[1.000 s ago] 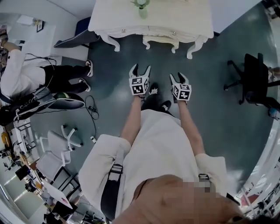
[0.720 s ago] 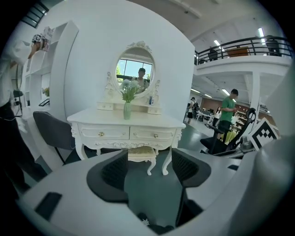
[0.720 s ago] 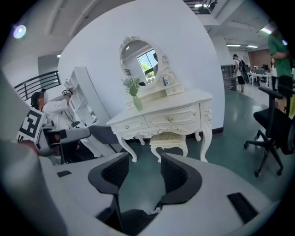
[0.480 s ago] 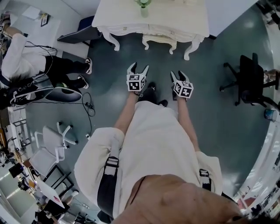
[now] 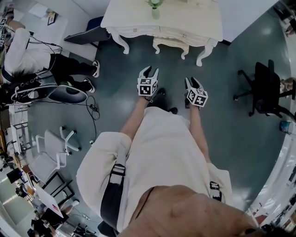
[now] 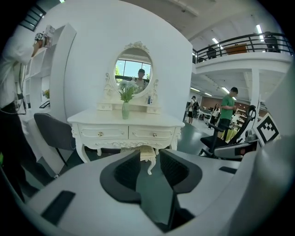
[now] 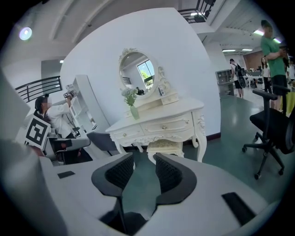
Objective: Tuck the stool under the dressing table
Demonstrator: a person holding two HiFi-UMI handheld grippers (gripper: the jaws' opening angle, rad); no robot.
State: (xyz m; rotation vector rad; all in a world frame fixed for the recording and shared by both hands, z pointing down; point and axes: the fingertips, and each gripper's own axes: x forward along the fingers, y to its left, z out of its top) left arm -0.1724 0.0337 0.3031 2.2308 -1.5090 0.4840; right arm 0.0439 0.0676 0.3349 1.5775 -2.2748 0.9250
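Underfoot, a dark green floor [image 5: 231, 152] fills most of the head view. At its far side a white carved bench [image 5: 185, 18] stands against a pale wall, with an oval mirror [image 6: 132, 69] rising behind its top. The person holding the tools stands facing it, well apart from it, in a pale top, both forearms reaching forward. A black office chair [image 5: 268, 85] sits off to the right, and another person [image 5: 27, 51] in white is seated at the left edge.

The stool [image 5: 171, 44], pale like the bench, sits under the middle of the bench between the front legs; its padded seat and curved front legs show just past the drawer front.

The left claw [image 5: 151, 71] and the right claw [image 5: 193, 83] are held side by side above the floor, pointing toward the bench and tilted downward. Both are released: their jaws have just been closing yet stand apart, with nothing between the ribbed pads [image 6: 173, 168] but floor beyond.

A slim green vase [image 5: 155, 4] with a sprig stands on the bench top.
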